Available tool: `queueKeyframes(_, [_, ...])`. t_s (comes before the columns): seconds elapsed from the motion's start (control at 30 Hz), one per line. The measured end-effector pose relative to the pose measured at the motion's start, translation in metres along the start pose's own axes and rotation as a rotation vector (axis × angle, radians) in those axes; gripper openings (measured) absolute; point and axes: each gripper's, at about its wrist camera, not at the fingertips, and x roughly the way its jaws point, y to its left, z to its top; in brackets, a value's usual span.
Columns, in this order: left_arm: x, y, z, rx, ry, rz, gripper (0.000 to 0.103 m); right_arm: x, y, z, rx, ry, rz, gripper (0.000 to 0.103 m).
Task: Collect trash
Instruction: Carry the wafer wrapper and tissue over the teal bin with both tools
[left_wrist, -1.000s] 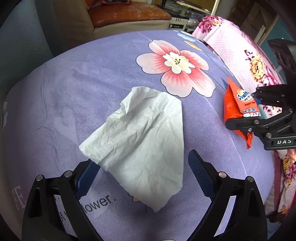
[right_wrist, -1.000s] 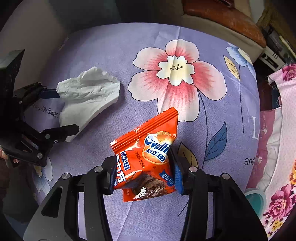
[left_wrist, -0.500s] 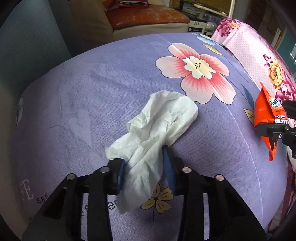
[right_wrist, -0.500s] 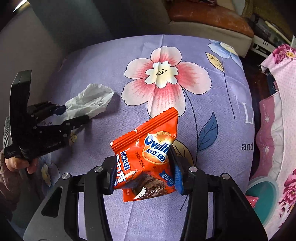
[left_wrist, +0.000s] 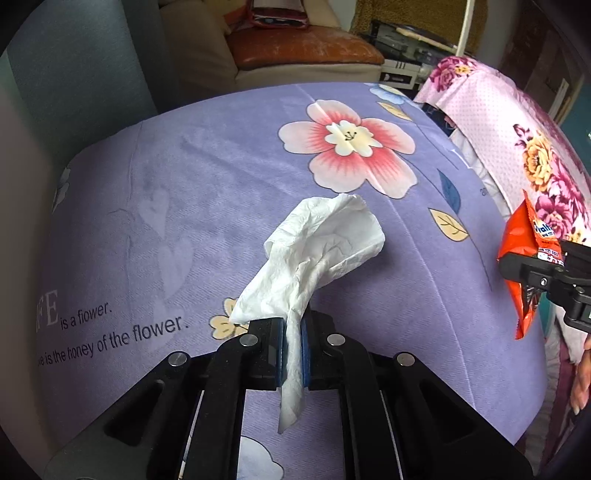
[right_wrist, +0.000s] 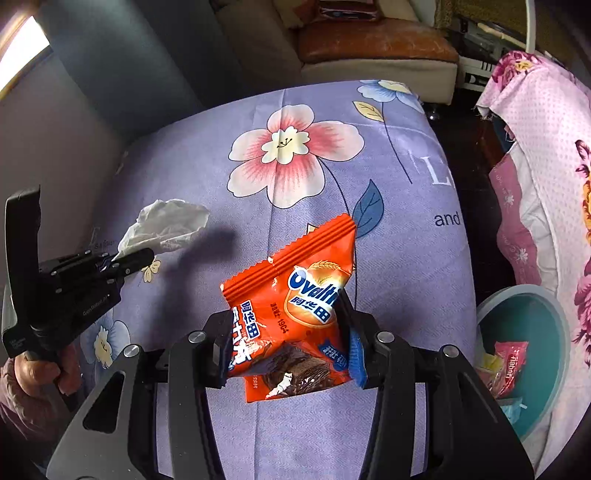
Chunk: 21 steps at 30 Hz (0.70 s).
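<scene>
My left gripper (left_wrist: 293, 349) is clamped right down on the white tissue (left_wrist: 317, 251), jaws w/ only the thin paper pinched between the blue pads; most of the tissue fans up and away toward the far side, one tail hangs down on the near side, and it looks lifted clear of the purple flowered cloth (left_wrist: 184, 206), its shadow lying on the cloth to the right in the right wrist view. My right gripper (right_wrist: 286, 350) sits about half open, closed on the orange Ovaltine wrapper (right_wrist: 291, 302), pads pressing both its side edges, crimped top edge pointing to the far side, wrapper held above the cloth. From the left cam I see that wrapper at the far right edge w/ the right gripper's black fingers on it. From the right cam the left gripper is at the left, well apart from the wrapper, a hand (right_wrist: 33, 369) round its handle. Near right, beside the cloth's edge and lower, there's a teal bin (right_wrist: 554, 321) w/ a few wrappers in it, approx below a pink floral cover (right_wrist: 546, 122).
</scene>
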Motion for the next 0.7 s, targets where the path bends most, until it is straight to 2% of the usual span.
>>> queueKeyframes(0.5, [-0.028,-0.123,-0.012,0.114,-0.007,-0.104,0.008,-0.084,-0.074,-0.055,0.186,-0.164,0.008,0.045])
queueKeyframes(0.7, [-0.028,-0.183,-0.012,0.193,0.0,-0.126,0.008,-0.108,-0.118,-0.078,0.261,-0.213,-0.01,0.045])
